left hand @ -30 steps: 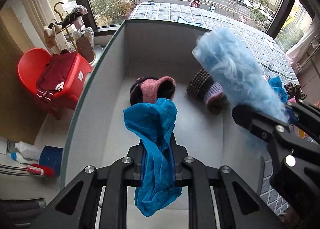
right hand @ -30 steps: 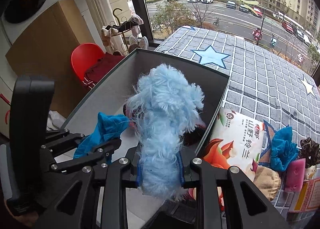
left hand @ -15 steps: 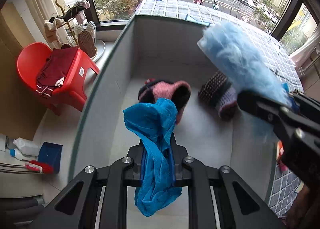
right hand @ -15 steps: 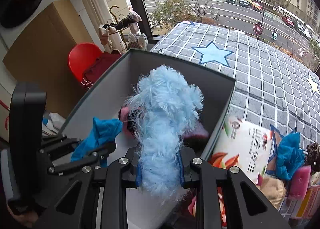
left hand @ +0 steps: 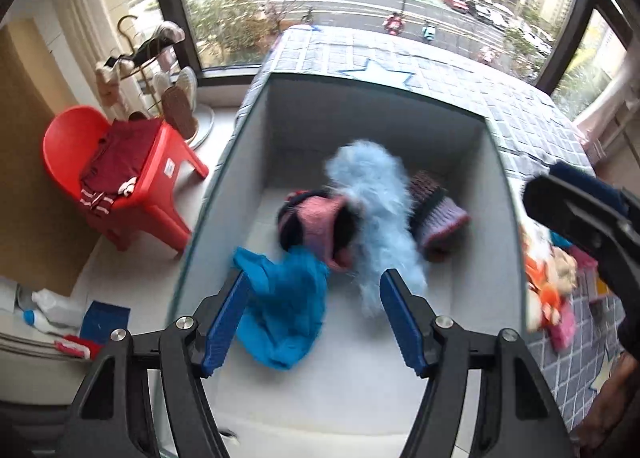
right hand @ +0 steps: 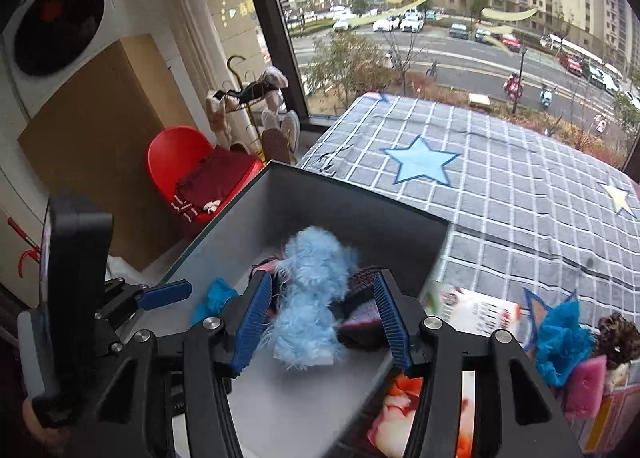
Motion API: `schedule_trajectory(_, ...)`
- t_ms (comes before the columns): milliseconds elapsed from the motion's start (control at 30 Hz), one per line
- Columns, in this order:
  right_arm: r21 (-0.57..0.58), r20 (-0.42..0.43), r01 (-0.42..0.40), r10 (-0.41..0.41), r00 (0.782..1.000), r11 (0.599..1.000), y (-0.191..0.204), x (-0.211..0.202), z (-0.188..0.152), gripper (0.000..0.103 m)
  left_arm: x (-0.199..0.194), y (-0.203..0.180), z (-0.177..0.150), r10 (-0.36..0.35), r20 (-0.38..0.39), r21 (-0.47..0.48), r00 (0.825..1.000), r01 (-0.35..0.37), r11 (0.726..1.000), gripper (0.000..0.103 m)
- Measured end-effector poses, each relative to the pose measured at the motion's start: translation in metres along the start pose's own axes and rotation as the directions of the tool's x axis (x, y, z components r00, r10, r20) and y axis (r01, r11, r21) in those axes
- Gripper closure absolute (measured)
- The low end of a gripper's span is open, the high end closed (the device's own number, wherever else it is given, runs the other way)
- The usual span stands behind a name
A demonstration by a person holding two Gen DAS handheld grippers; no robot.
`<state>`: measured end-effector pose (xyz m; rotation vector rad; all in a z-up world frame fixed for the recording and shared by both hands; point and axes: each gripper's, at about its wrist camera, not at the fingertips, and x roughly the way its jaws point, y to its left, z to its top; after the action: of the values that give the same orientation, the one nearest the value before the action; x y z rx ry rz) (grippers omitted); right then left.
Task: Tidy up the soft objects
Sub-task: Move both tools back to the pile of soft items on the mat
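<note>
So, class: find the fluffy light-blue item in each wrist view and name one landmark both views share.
Left wrist: the fluffy blue item lies mid-frame inside the grey box.
Right wrist: it sits lower centre, between the open fingers.
Shared landmark: the red chair.

A fluffy pale-blue piece [left hand: 376, 214] is seen, blurred, inside the grey box [left hand: 224, 194], stretched between a pink-and-black knit [left hand: 320, 226] and a purple-cuffed knit [left hand: 440, 210]. A crumpled bright-blue cloth [left hand: 284, 310] is seen nearer the left wall.
</note>
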<state>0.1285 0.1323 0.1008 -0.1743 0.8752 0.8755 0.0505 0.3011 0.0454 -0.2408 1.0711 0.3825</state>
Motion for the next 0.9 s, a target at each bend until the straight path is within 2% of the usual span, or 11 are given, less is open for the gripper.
schedule_trajectory(100,0.037,0.015,0.018,-0.018,1.000,0.999,-0.021,-0.020,-0.023,0.048,-0.009,-0.019,-0.009,-0.038,0.022,0.040,0.999,0.038,0.998,0.031)
schedule_trajectory(200,0.096,0.022,0.082,-0.085,0.996,0.992,-0.052,-0.041,-0.056,0.048,-0.019,-0.047,-0.017,-0.050,0.034,0.081,0.998,0.047,0.996,0.031)
schedule_trajectory(367,0.178,-0.016,0.210,-0.210,0.977,0.961,-0.106,-0.074,-0.124,0.048,-0.042,-0.110,-0.032,-0.137,0.048,0.208,0.989,0.124,0.970,0.031)
schedule_trajectory(500,0.248,-0.048,0.269,-0.265,0.963,0.931,-0.140,-0.091,-0.169,0.048,-0.043,-0.175,-0.043,-0.226,0.001,0.305,0.974,0.215,0.928,0.031)
schedule_trajectory(633,0.285,-0.081,0.248,-0.235,0.969,0.926,-0.159,-0.090,-0.196,0.048,-0.022,-0.223,-0.054,-0.300,-0.098,0.328,0.949,0.315,0.891,0.031)
schedule_trajectory(700,0.296,-0.087,0.222,-0.206,0.975,0.929,-0.164,-0.092,-0.204,0.048,-0.006,-0.240,-0.059,-0.318,-0.147,0.310,0.937,0.349,0.884,0.031)
schedule_trajectory(733,0.296,-0.080,0.223,-0.208,0.975,0.929,-0.166,-0.095,-0.207,0.048,0.000,-0.249,-0.062,-0.321,-0.165,0.304,0.933,0.358,0.883,0.031)
schedule_trajectory(900,0.311,-0.060,0.245,-0.238,0.969,0.918,-0.178,-0.117,-0.228,0.048,0.028,-0.282,-0.072,-0.239,-0.166,0.276,0.957,0.278,0.920,0.032)
